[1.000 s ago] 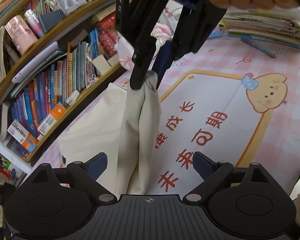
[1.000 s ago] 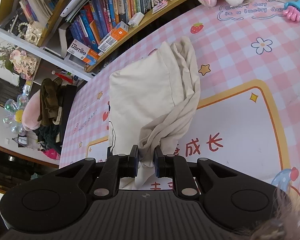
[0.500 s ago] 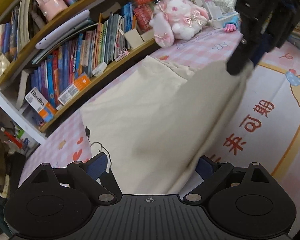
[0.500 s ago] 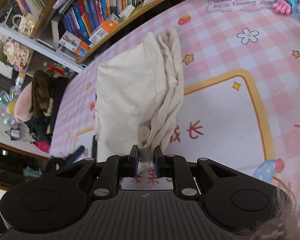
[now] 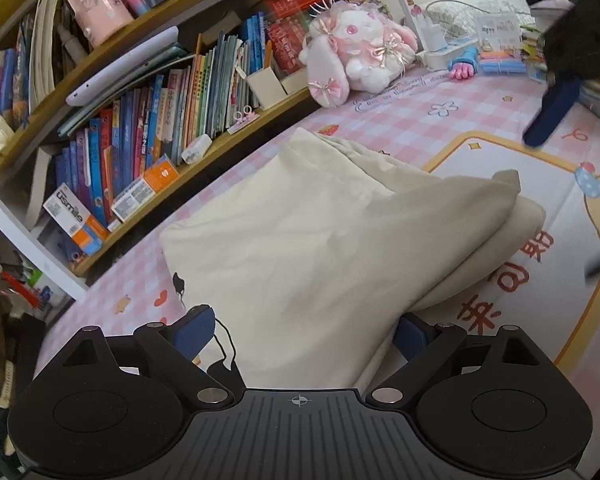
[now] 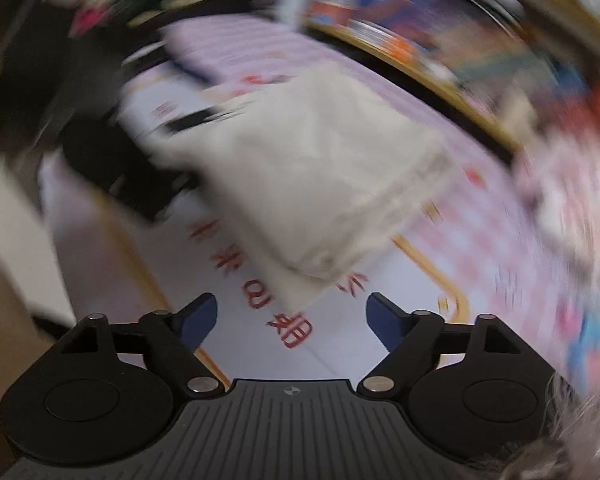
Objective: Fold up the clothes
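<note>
- Left wrist view: my left gripper (image 5: 300, 330) has its jaws spread wide, with the near edge of the cream cotton garment (image 5: 328, 248) lying between the blue pads; I judge nothing is pinched
- The garment lies doubled over on the pink checked desk mat (image 5: 428, 120), near the mat's shelf-side edge, its top layer ending in a thick rounded fold toward the yellow-bordered white panel
- A small black printed figure shows at the garment's near corner
- My right gripper (image 5: 548, 120) hangs above the far side of the mat, one blue finger visible, well apart from the cloth
- Right wrist view: heavily blurred; the right gripper's jaws stand wide apart and hold nothing, with the garment ahead as a compact rectangle
- Judgement: one fold is laid down; it looks bulky and uneven, so flattening and perhaps another fold are left
</note>
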### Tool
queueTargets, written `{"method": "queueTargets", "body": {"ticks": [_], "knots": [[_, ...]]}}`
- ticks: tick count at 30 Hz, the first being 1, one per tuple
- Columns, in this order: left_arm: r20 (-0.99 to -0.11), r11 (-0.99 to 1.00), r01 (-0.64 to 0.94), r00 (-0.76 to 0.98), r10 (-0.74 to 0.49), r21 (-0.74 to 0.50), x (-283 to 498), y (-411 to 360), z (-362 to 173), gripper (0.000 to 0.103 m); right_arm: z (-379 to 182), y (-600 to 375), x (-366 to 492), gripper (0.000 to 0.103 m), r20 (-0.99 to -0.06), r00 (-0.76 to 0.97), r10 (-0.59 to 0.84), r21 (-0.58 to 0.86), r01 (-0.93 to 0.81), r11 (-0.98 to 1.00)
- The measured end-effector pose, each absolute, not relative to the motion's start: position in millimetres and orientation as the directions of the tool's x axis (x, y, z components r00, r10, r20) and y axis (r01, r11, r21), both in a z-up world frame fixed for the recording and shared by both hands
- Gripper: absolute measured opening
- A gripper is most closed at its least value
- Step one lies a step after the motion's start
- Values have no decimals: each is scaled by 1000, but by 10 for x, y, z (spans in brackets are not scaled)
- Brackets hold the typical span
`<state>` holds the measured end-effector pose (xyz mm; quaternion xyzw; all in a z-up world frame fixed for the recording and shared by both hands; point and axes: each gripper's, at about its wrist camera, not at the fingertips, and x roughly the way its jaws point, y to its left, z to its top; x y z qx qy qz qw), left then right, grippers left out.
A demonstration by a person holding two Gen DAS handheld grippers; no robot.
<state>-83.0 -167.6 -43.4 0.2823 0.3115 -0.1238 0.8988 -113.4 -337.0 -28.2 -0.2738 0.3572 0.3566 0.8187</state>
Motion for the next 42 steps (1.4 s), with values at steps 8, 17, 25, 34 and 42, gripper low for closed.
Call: {"method": "queueTargets", "body": {"ticks": [8, 17, 25, 34, 42], "knots": [[-647, 826, 405, 759, -66, 392, -788, -1653, -397, 94, -627, -2862, -1228, 85, -736, 570, 367, -414, -806, 422], [-653, 822, 417, 754, -75, 387, -843, -1648, -459, 94, -686, -2743, -1026, 27, -731, 614, 298, -478, -772, 418], [-650, 800, 426, 758, -60, 422, -1025, -1582, -551, 94, -428, -2734, -967, 17, -687, 654, 317, -508, -744, 433], [-625, 765, 415, 780, -22, 492, -1173, -1490, -621, 85, -255, -2645, -904, 17, -654, 683, 327, -542, -724, 428], [-611, 706, 407, 790, 46, 579, -1143, -1326, -745, 68, -255, -2708, -949, 16, -658, 692, 298, -556, -713, 427]]}}
